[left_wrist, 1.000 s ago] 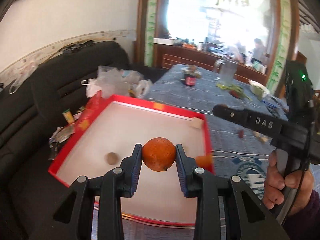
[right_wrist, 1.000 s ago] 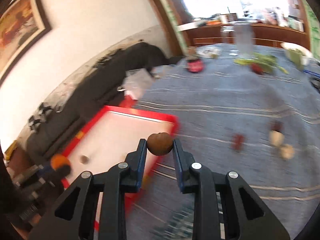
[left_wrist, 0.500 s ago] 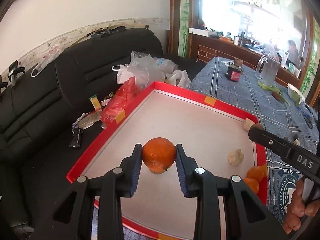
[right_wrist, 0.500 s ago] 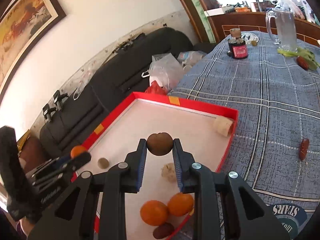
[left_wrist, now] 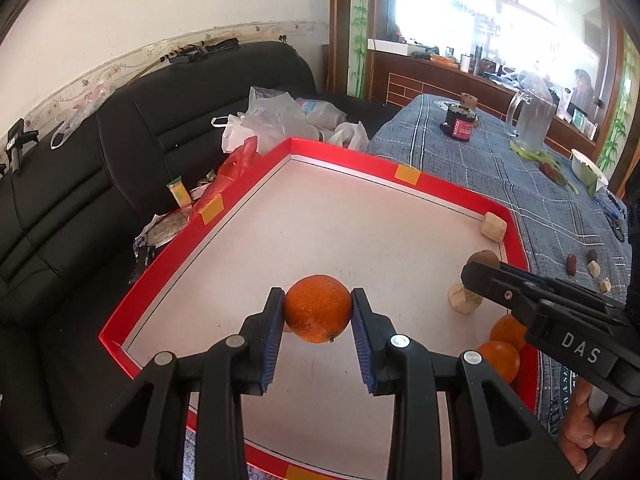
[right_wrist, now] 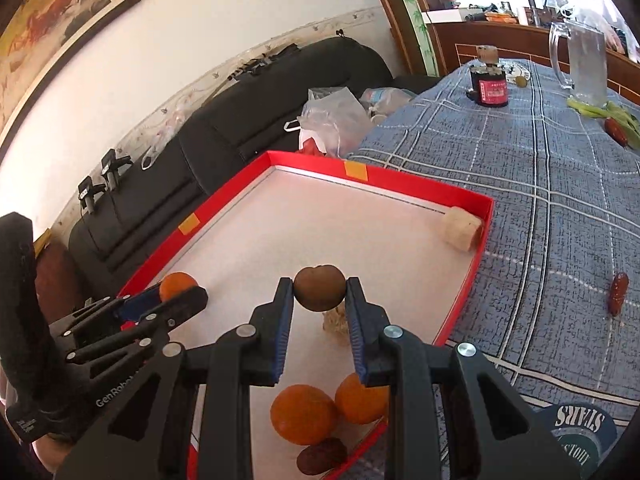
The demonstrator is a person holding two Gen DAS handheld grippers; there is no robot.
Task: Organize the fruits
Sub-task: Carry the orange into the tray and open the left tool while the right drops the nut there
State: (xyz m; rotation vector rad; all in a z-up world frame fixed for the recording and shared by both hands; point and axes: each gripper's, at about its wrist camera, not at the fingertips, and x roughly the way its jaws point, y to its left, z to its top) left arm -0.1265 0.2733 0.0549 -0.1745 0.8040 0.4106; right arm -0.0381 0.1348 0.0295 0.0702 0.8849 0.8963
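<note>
My left gripper (left_wrist: pixel 318 312) is shut on an orange (left_wrist: pixel 317 308) and holds it above the near left part of the red tray (left_wrist: pixel 348 160). My right gripper (right_wrist: pixel 319 294) is shut on a small brown fruit (right_wrist: pixel 319 288) above the tray's (right_wrist: pixel 400 188) near right part; it also shows in the left wrist view (left_wrist: pixel 480 270). Two oranges (right_wrist: pixel 304 414) (right_wrist: pixel 360 398) and a dark date (right_wrist: pixel 322 456) lie in the tray's near right corner. A pale chunk (right_wrist: pixel 460 232) sits in the far right corner, another (left_wrist: pixel 464 304) mid right.
The tray sits on a blue checked tablecloth (right_wrist: pixel 560 200). Loose dates (right_wrist: pixel 618 294) and pale pieces (left_wrist: pixel 594 268) lie on the cloth to the right. A dark jar (right_wrist: pixel 490 88), a glass jug (right_wrist: pixel 584 64) and greens stand farther back. A black sofa (left_wrist: pixel 120 140) with plastic bags is at the left.
Both grippers have moved forward over the tray with their fruits still held. The right gripper now sits closer to the pale chunk near the tray's right side.
</note>
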